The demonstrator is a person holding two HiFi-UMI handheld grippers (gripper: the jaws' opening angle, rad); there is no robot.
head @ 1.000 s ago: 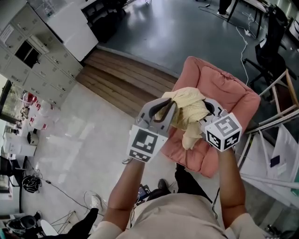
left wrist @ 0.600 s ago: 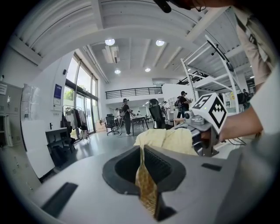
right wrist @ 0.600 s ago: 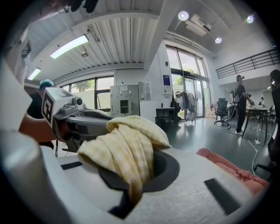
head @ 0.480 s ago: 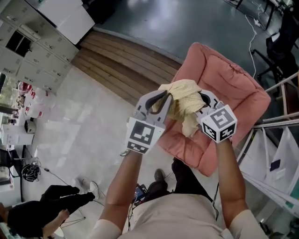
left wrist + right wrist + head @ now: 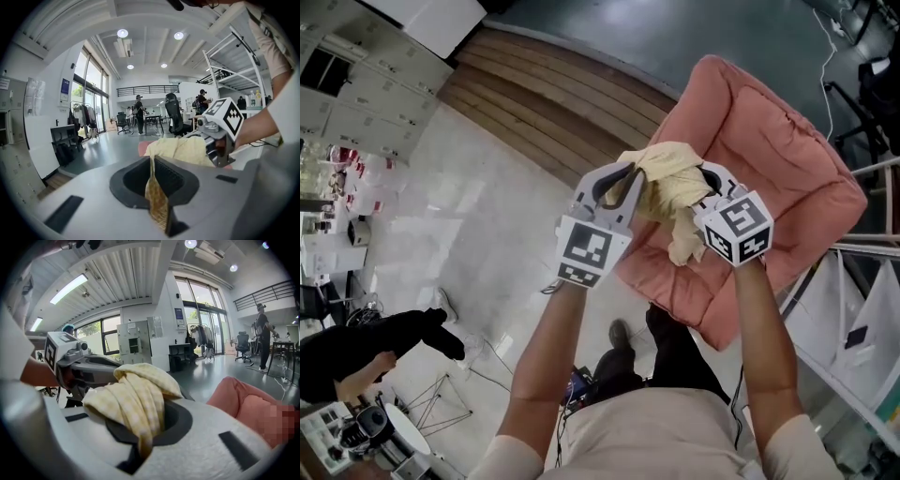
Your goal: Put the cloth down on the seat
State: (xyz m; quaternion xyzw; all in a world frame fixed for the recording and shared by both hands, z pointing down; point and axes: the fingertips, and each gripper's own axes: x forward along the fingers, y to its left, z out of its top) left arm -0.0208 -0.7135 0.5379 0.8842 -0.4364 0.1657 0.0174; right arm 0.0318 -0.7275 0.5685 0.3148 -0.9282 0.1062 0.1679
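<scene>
Jaws of both tools were clenched on one pale yellow cloth (image 5: 670,173).

Head view: the left gripper (image 5: 630,183) and the right gripper (image 5: 705,183) were held side by side at arm's length. The cloth was bunched between them, and a short tail of it hung beside the right gripper's marker cube (image 5: 736,228). The bundle overlapped the near left rim of a pink padded seat (image 5: 778,141); contact with the seat could not be told from this view. Wooden boards (image 5: 548,98) ran beside the seat, a pale glossy floor (image 5: 469,234) lay to the left, and a person in dark clothes (image 5: 366,342) showed at the lower left edge.

Left gripper view: the jaws were closed on a thin folded strip of the cloth, which ran up out of the jaw recess to the main bundle. The right gripper, with its cube, stood just beyond and touched that bundle. A sliver of the pink seat appeared behind the cloth. People (image 5: 139,112) stood far off in the hall.

Right gripper view: the jaws were pressed on several folds of cloth, which heaped over the recess and spread toward the left gripper. The seat's pink rim lay at lower right, apart from the cloth
</scene>
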